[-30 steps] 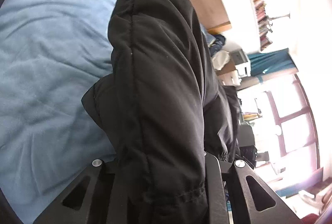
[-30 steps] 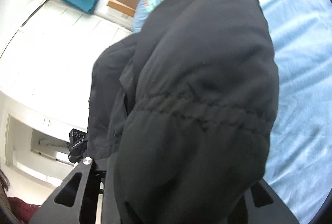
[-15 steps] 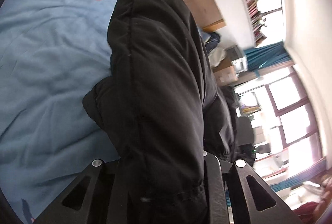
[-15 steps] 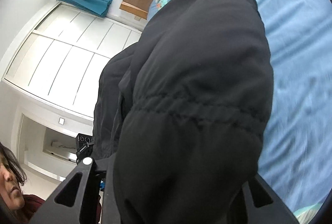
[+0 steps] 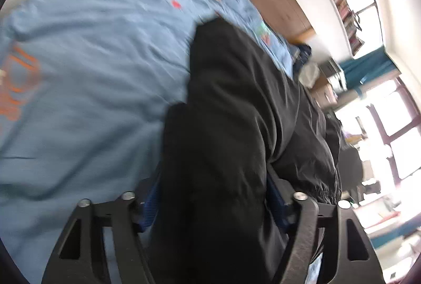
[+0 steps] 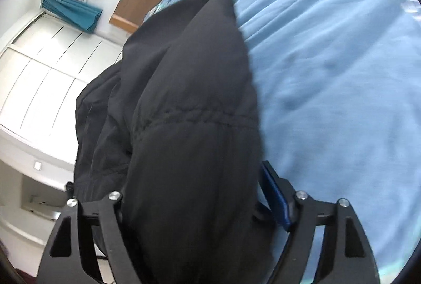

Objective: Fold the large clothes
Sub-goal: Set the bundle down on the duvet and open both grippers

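Both tongs opening — left gripper (image 5: 210, 207) and right gripper (image 6: 202, 205) letting coat (image 5: 231, 126) go. Lay flat on bed (image 5: 92, 73) — no bunching.

Bunched black jacket (image 5: 226, 142) over bed

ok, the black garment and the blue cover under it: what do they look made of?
Black garment: looks like padded synthetic shell, nylon or polyester; faint sheen, puffy bulk, gathered stitched seam. Blue cover: looks like matte woven cotton or a blend; soft creases, printed motifs. Neither fibre can be confirmed by sight.
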A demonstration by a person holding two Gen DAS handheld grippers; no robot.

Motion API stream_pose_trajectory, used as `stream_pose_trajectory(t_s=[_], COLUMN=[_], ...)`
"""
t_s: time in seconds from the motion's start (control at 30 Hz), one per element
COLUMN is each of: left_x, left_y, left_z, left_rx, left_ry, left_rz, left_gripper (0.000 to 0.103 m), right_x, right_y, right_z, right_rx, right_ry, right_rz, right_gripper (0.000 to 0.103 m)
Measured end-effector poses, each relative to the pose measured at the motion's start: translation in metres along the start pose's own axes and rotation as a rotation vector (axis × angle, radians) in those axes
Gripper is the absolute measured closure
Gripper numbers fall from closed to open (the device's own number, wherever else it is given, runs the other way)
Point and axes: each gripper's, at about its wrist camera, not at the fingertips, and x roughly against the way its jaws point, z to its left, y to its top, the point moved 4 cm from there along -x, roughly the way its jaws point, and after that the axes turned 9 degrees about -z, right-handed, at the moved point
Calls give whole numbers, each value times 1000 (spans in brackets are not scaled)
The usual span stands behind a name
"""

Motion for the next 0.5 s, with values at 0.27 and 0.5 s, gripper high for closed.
stream_pose_trajectory(t_s=[0.27,0.5], left_x=[111,202], left_y=[-11,-37], left_z=[-6,-62], left_rx=[-30,-93], left_ry=[141,196], left_rz=[-139,-274], left_gripper=[21,5], right_x=[77,169], right_y=[-12,-35], right_z=[22,71], right_rx=[122,203], right_ry=[-222,-300], right_rz=[-78,-170], right_gripper=[25,25])
